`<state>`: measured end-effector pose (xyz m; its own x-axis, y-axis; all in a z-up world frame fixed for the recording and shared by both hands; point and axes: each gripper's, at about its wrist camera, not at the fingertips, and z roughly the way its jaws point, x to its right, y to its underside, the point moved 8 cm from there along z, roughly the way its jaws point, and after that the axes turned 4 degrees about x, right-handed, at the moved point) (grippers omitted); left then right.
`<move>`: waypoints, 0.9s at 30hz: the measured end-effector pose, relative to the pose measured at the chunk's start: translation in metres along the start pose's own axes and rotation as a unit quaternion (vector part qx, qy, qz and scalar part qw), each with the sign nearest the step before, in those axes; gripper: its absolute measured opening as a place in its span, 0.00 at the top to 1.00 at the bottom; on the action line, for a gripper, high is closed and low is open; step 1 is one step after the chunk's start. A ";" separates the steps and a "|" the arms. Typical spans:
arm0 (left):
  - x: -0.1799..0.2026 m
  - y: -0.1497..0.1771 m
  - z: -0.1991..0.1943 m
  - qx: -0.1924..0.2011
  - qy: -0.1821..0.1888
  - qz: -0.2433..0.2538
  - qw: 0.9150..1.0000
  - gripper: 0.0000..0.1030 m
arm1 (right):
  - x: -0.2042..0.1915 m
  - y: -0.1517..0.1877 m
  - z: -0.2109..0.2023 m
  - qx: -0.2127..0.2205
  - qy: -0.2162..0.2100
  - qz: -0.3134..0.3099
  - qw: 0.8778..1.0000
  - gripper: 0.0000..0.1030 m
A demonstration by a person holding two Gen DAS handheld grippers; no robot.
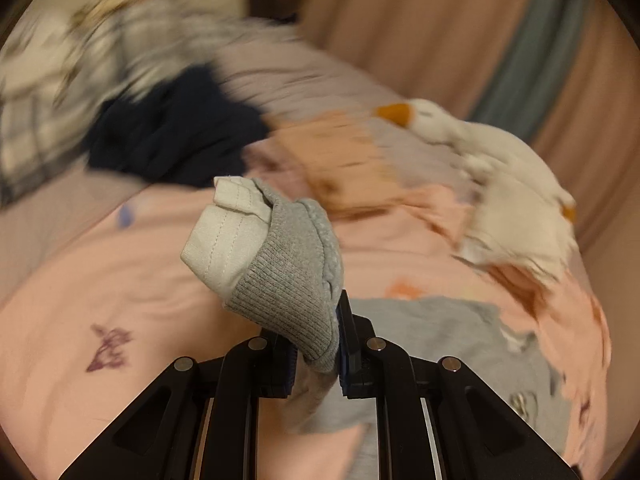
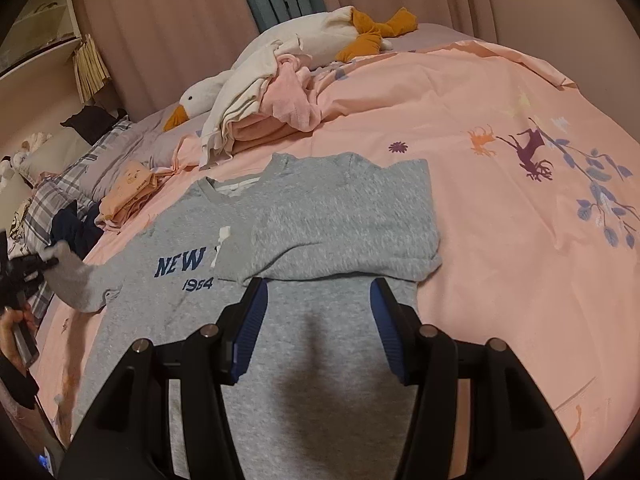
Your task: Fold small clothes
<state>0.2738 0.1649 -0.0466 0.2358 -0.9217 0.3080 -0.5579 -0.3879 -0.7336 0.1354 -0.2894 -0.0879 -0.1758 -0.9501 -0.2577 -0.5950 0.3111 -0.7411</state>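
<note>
The left gripper (image 1: 316, 364) is pressed together on the ribbed sleeve hem (image 1: 288, 280) of the grey T-shirt (image 2: 320, 216), and the pinched fabric is bunched up above the pads, with its pale inner side turned out. In the right wrist view the same gripper (image 2: 50, 258) is seen at the shirt's left edge, the sleeve (image 2: 76, 280) drawn up off the pink duvet (image 2: 500, 128) as a slack tent. The right gripper (image 2: 316, 320) is spread and nothing is held between its blue pads (image 2: 250, 328); it hangs over the lower body of the shirt, just below the hem of the sleeve that is already folded across the chest.

The shirt is judged light, soft and limp: no shape is kept on its own, so any lifted part sags and drags the rest. The knit is not slippery, and a firm bite is best taken at a doubled edge such as a hem or seam, as is done by the left gripper. A fold is likely to be kept flat only if the opposite side is pinned or carried level.

Relative to the shirt, a folded peach garment (image 2: 128, 188) lies just beyond its collar side, a dark garment (image 2: 76, 228) beside the lifted sleeve, and a plush goose (image 2: 280, 60) with a heap of white and pink clothes (image 2: 256, 100) well beyond the neckline
</note>
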 end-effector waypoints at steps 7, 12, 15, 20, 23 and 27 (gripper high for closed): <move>0.102 0.049 0.011 -0.027 0.031 0.128 0.991 0.86 | 0.004 0.016 -0.002 -0.008 -0.017 0.015 1.000 0.47; 0.152 0.111 0.039 -0.102 0.049 0.192 0.975 0.86 | 0.008 0.027 0.001 -0.022 -0.022 0.024 0.999 0.47; 0.162 0.140 0.055 -0.138 0.032 0.224 0.964 0.61 | 0.011 0.031 0.002 -0.030 -0.025 0.031 0.999 0.44; 0.184 0.165 0.048 -0.163 0.066 0.262 0.949 0.32 | 0.011 0.037 0.003 -0.039 -0.032 0.035 0.998 0.44; 0.190 0.167 0.033 -0.147 0.083 0.302 0.938 0.31 | 0.007 0.039 0.005 -0.045 -0.040 0.037 0.998 0.43; 0.168 0.153 0.020 -0.150 0.101 0.247 0.952 0.31 | -0.010 0.042 0.012 -0.056 -0.072 0.051 0.995 0.43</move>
<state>0.2443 -0.0495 -0.1194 -0.2549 -0.9616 0.1016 -0.7699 0.1383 -0.6230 0.1216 -0.2665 -0.1241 -0.1306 -0.8983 -0.4195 -0.6653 0.3931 -0.6347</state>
